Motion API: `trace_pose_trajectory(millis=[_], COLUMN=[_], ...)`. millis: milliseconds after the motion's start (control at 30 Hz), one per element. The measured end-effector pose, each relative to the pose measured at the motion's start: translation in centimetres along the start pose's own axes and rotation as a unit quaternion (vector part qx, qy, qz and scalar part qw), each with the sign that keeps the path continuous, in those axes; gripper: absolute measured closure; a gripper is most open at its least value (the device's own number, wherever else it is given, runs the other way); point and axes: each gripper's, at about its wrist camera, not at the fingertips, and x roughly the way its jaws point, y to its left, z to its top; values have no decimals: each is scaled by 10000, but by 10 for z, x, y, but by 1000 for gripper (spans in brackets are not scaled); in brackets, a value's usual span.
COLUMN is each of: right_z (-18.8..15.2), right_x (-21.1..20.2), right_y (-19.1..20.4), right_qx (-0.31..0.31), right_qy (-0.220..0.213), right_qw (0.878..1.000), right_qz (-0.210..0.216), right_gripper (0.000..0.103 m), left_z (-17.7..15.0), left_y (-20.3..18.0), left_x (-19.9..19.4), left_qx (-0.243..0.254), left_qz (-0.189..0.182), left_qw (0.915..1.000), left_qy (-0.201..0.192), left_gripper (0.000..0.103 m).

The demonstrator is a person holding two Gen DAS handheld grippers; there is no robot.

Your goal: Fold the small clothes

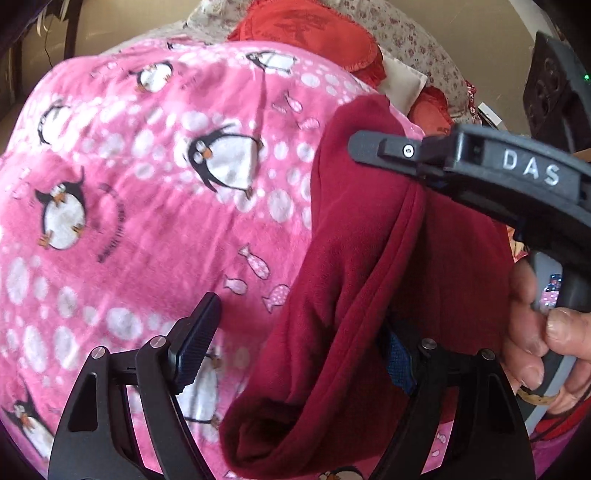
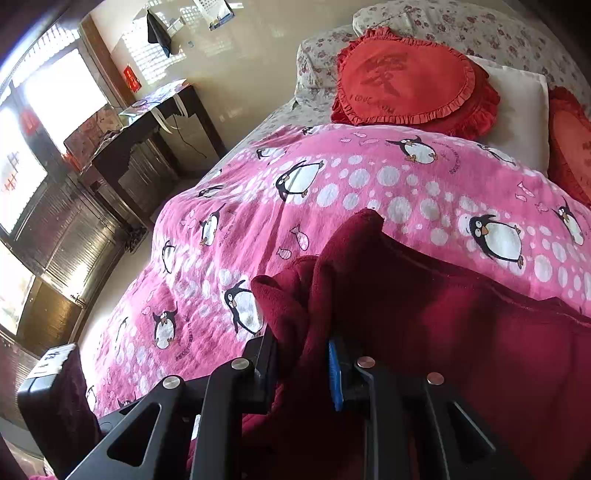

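Right gripper (image 2: 303, 354) is pinching a bunched edge of the dark red fleece garment (image 1: 369, 258), lifting it over the near side of the pink penguin blanket (image 1: 147, 184). Left gripper (image 1: 295, 347) is gaping open, touching nothing. I'd be grabbing the opposite edge before laying it flat.

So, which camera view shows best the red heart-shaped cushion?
The right wrist view. There the red heart-shaped cushion shows nearly whole, frilled edge and printed character visible, leaning on the floral bedding. In the left wrist view, the cushion is only partly seen at the top edge, blurred, behind the pink penguin blanket.
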Motion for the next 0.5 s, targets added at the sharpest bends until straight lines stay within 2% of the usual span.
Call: trace_pose_trajectory(millis=[100, 133, 233, 333, 400, 500], right_z=[1, 1, 2, 2, 2, 1], right_x=[4, 6, 16, 23, 27, 33], right_y=[6, 11, 20, 20, 16, 9], right_qx=[-149, -273, -521, -498, -384, -291], right_qy=[55, 80, 189, 230, 285, 347], right_qw=[9998, 9993, 9976, 9975, 9981, 9984], right_qz=[-123, -223, -415, -442, -394, -325], right_gripper=[82, 82, 82, 82, 73, 72], left_z=[-1, -1, -4, -5, -6, -7], left_y=[-3, -3, -2, 0, 0, -1], left_x=[0, 0, 1, 0, 0, 0], left_qx=[-19, -40, -92, -78, -62, -4], left_qz=[37, 10, -1, -7, 12, 75], left_qw=[9999, 9999, 9998, 9999, 9999, 9999], left_qy=[-132, -140, -158, -137, -116, -128], left_gripper=[25, 30, 31, 31, 31, 30])
